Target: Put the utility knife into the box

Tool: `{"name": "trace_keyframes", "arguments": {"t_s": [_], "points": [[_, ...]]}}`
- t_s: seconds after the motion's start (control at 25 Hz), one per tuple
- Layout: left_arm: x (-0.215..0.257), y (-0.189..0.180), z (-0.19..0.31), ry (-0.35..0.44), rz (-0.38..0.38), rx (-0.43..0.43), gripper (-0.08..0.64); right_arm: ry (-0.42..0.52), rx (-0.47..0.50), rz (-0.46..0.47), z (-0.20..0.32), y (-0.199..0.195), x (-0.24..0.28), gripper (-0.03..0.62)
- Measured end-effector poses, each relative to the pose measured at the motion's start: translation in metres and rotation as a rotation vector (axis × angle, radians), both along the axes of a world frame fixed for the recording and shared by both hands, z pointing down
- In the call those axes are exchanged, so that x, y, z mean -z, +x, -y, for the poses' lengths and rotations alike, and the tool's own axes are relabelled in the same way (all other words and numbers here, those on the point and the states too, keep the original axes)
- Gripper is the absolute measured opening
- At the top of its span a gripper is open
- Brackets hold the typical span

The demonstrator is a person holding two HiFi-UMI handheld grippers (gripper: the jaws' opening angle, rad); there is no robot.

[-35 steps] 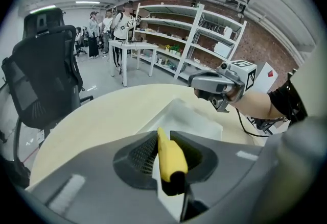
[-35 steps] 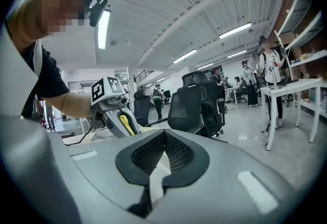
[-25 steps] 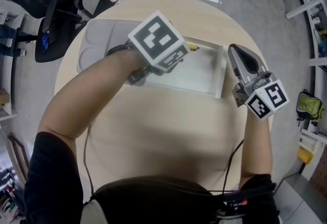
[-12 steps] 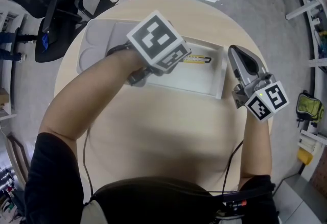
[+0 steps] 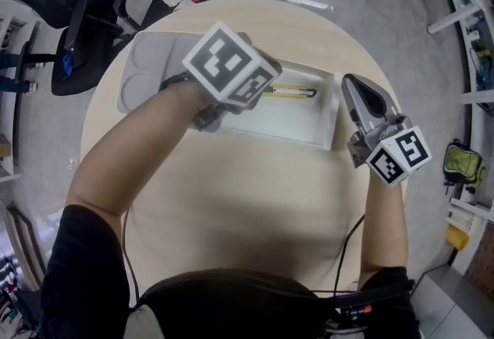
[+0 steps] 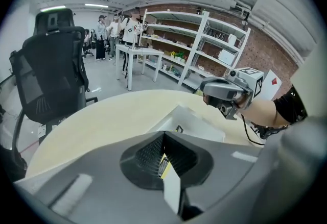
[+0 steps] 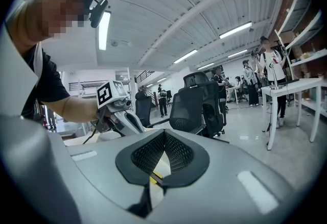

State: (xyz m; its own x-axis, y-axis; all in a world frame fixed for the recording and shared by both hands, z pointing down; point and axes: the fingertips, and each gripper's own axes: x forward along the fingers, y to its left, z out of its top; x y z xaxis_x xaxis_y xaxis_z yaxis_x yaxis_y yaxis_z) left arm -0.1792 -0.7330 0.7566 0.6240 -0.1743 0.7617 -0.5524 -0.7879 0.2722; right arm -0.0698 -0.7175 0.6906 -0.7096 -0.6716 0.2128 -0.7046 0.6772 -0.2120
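The yellow and black utility knife (image 5: 289,92) lies flat on the floor of the white box (image 5: 333,117), along its far side. My left gripper (image 5: 248,84) hovers over the box's left part, just left of the knife, with its marker cube hiding the jaws from above. In the left gripper view its jaws (image 6: 162,133) meet at the tips with nothing held, and the box (image 6: 204,126) lies beyond them. My right gripper (image 5: 359,88) stands off the box's right wall, shut and empty (image 7: 164,131).
A grey compartment tray (image 5: 147,67) lies against the box's left side on the round wooden table (image 5: 255,198). Black office chairs (image 5: 77,28) stand beyond the table's far left edge. Shelving and people are far off in the room.
The knife, a second ago only partly showing at the left gripper's tip, now lies free in the box. The left gripper has drawn slightly back to the left.
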Motion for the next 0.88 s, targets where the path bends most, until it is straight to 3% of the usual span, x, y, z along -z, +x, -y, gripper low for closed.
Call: {"name": "trace_keyframes", "arguments": {"t_s": [0.24,0.48,0.6,0.88], "points": [[0.029,-0.009,-0.005,0.068,-0.139,0.092,0.000,0.003,-0.006,-0.031,-0.018,0.004,0.019,0.014],[0.093,-0.035,-0.026,0.176,-0.210,0.150,-0.002,0.020,-0.022,-0.031,-0.040,0.001,0.066,0.014],[0.133,-0.056,-0.035,0.228,-0.282,0.214,-0.002,0.053,-0.017,-0.042,-0.048,-0.008,0.098,0.014],[0.222,-0.095,-0.094,0.312,-0.405,0.286,-0.002,0.088,-0.022,-0.057,-0.094,-0.022,0.169,0.014]]}}
